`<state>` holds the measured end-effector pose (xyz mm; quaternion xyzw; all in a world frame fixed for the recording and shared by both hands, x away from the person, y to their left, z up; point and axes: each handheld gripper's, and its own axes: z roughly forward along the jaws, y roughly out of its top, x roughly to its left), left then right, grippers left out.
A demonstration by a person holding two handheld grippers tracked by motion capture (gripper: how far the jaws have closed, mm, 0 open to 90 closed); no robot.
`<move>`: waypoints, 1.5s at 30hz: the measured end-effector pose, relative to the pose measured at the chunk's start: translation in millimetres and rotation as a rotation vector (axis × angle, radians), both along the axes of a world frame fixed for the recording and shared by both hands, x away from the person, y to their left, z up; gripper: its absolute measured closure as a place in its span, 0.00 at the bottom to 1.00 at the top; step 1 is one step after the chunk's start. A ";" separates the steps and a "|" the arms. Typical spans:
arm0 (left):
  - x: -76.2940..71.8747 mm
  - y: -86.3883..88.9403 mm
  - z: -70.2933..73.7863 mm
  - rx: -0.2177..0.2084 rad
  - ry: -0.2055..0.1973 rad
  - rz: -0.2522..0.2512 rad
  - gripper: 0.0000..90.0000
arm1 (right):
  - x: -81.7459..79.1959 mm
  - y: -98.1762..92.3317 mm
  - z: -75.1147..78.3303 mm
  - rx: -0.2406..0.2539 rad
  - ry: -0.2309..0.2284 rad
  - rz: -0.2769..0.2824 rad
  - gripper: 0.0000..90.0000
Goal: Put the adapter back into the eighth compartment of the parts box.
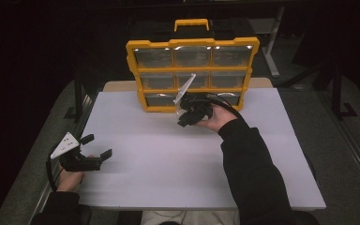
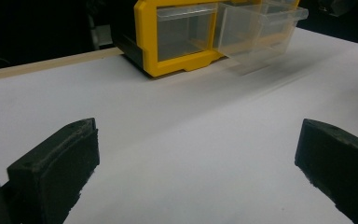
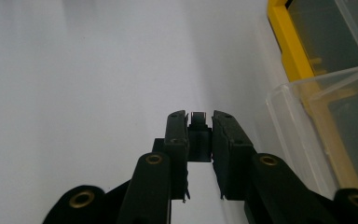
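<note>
A small dark clip [image 3: 199, 135] is pinched between the jaws of the right gripper [image 3: 199, 122], just in front of the yellow drawer cabinet [image 1: 192, 44] at the table's [image 1: 145, 187] far side. Beside it, a clear drawer [image 3: 326, 126] is pulled out. The left gripper [image 1: 96, 146] is held wide open and empty at the near left.

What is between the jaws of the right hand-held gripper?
The right hand-held gripper is shut on a small dark part with a metal clip on top. The jaws cover its sides, so I cannot tell what it is. A pulled-out clear drawer is beside it.
</note>
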<state>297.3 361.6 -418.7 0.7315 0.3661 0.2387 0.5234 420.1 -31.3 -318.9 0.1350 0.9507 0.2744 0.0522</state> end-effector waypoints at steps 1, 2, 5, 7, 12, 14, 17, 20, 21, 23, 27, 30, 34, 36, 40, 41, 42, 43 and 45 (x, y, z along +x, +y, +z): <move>0.0 -0.1 -0.1 0.000 0.001 0.001 0.00 | 0.9 -1.1 1.1 0.000 -0.001 -0.004 0.83; 0.1 0.0 -0.2 0.000 0.002 0.002 0.00 | 2.0 -2.0 2.0 0.003 0.001 -0.005 0.83; 0.2 0.5 -0.1 -0.001 0.001 0.002 0.00 | 4.9 -3.8 5.2 0.005 0.000 -0.012 0.83; 0.2 0.6 -0.1 -0.002 0.001 0.002 0.00 | 6.7 -4.7 7.7 0.009 -0.002 -0.018 0.83; 0.4 0.4 -0.1 -0.002 0.001 0.001 0.00 | 11.7 -4.9 12.7 -0.001 -0.010 -0.028 0.83; 0.1 0.3 0.0 -0.002 0.001 0.001 0.00 | 14.0 -4.6 12.8 -0.003 -0.014 -0.030 0.83; 0.1 0.5 0.0 -0.002 0.001 0.002 0.00 | 17.5 -4.4 14.1 -0.005 -0.010 -0.036 0.83; 0.2 0.5 -0.1 -0.003 0.001 0.002 0.00 | 21.3 -4.4 16.7 -0.005 -0.010 -0.041 0.83; 0.3 0.5 -0.1 -0.003 0.001 0.002 0.00 | 22.5 -4.5 17.9 -0.008 -0.011 -0.044 0.83; 0.4 0.6 -0.2 -0.003 0.001 0.003 0.00 | 25.1 -4.5 20.3 -0.011 -0.014 -0.047 0.83; 0.1 0.7 -0.1 -0.007 0.000 0.004 0.00 | 31.2 -4.6 25.0 -0.020 -0.013 -0.060 0.83; 0.2 0.8 -0.1 -0.008 -0.001 0.004 0.00 | 35.9 -4.5 29.1 -0.022 -0.016 -0.069 0.83; 0.2 1.0 0.0 -0.009 -0.001 0.004 0.00 | 41.7 -4.3 31.5 -0.021 -0.028 -0.074 0.83; 0.2 1.1 0.0 -0.008 -0.002 0.004 0.00 | 43.8 -4.1 31.2 -0.020 -0.022 -0.085 0.83; 0.3 1.0 0.0 -0.008 -0.002 0.004 0.00 | 48.8 -3.4 27.0 -0.026 -0.029 -0.092 0.83; 0.2 1.0 0.1 -0.007 -0.003 0.004 0.00 | 50.4 -3.5 25.6 -0.024 -0.028 -0.094 0.83; 0.2 1.0 0.0 -0.007 -0.003 0.004 0.00 | 52.2 -3.7 24.1 -0.023 -0.029 -0.097 0.83; 0.2 1.0 0.1 -0.008 -0.003 0.004 0.00 | 53.9 -3.9 22.8 -0.021 -0.027 -0.102 0.83; 0.3 1.1 -0.1 -0.009 -0.002 0.005 0.00 | 57.0 -4.9 20.8 -0.018 -0.023 -0.112 0.83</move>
